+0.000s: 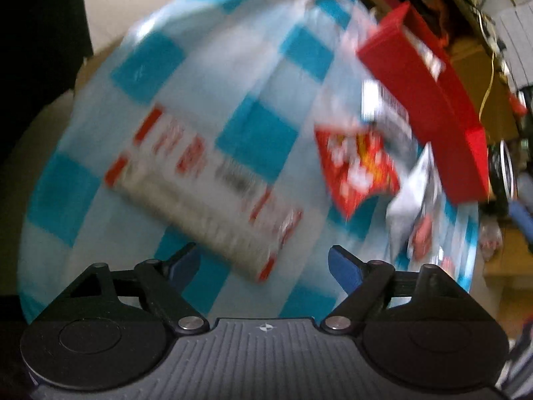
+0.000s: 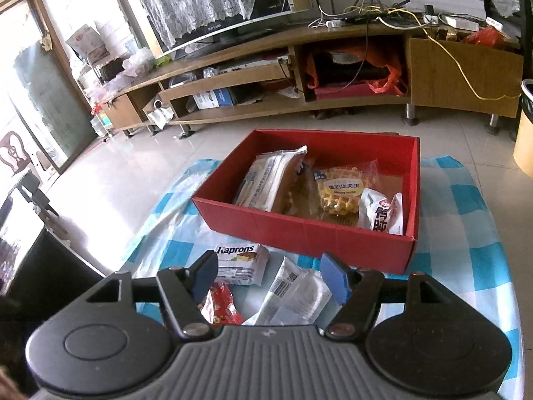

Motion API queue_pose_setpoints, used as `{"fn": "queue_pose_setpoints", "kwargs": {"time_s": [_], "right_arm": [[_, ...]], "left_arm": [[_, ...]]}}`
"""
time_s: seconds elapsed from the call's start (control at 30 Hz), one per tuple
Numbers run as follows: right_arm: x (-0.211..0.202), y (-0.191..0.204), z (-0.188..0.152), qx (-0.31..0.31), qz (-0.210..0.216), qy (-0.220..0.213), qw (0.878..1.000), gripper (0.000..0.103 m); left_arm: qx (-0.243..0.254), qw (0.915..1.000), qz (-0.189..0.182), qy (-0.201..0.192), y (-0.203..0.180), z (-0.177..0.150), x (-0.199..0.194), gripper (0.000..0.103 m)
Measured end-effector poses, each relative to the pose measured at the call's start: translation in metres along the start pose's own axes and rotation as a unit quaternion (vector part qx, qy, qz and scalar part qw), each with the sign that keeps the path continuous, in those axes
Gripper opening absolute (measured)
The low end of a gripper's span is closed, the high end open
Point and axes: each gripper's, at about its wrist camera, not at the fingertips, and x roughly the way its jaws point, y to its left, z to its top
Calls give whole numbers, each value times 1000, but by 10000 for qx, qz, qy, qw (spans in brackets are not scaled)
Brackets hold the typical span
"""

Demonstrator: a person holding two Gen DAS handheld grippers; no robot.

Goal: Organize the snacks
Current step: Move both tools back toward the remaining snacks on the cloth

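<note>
1. Left claw [image 1: 263,260]: nearest the left wrist camera; jaws stand well apart with nothing between them, over the checked cloth [image 1: 186,76]. This view is blurred.
2. Right claw [image 2: 268,278]: nearest the right wrist camera; jaws stand apart, gripping nothing, above the loose packets in front of the red box [image 2: 299,230].
3. White-and-red packet [image 1: 203,186]: one, lying flat on the cloth just ahead of the left claw; its print cannot be read through the blur. Whether it is the "Kaprons" packet [image 2: 241,261] seen in the right view cannot be told.
4. Small red packet [image 1: 358,166]: one, between the white-and-red packet and the box in the left view; in the right view one is partly hidden behind the left finger [image 2: 203,275].
5. White packet with barcode [image 2: 293,295]: one, lying between the right claw's fingers in the picture, below them on the cloth.
6. Red box, right view only: open top, standing on the blue-and-white cloth over the tabletop; contents visible. The left view shows only its outer wall [image 1: 423,100].
7. Contents counted: four packets seen, namely one long pale packet [image 2: 266,180], one clear packet of brown biscuits [image 2: 298,196], one yellow waffle packet [image 2: 343,190], one white pouch [image 2: 379,213] at the near right corner.
8. Right view only: a low wooden TV stand [image 2: 333,33] beyond the tabletop.
</note>
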Motion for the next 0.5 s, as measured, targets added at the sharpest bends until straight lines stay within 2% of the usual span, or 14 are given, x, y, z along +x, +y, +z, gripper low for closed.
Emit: {"fn": "queue_pose_setpoints", "kwargs": {"time_s": [0.17,0.27,0.37,0.4,0.5], "right_arm": [[-5,-7,1,51,-47,-66,10000,65],[-5,-9,2,113,-77,-80,9999,65],[-5,-10,3,91,-45,-82,9999,65],[-5,-9,4,62,-38,-86,9999,65],[-3,-10,6,109,-48,-92,9999,65]], "left_arm": [[-113,9990,185,-401,-11,28,4,97],[-210,9987,239,-402,-17,39,7,96],[52,9993,229,-302,-20,23,-8,96],[48,9994,197,-290,-18,14,-13,100],[-170,9997,119,-106,-11,-3,-8,101]]}}
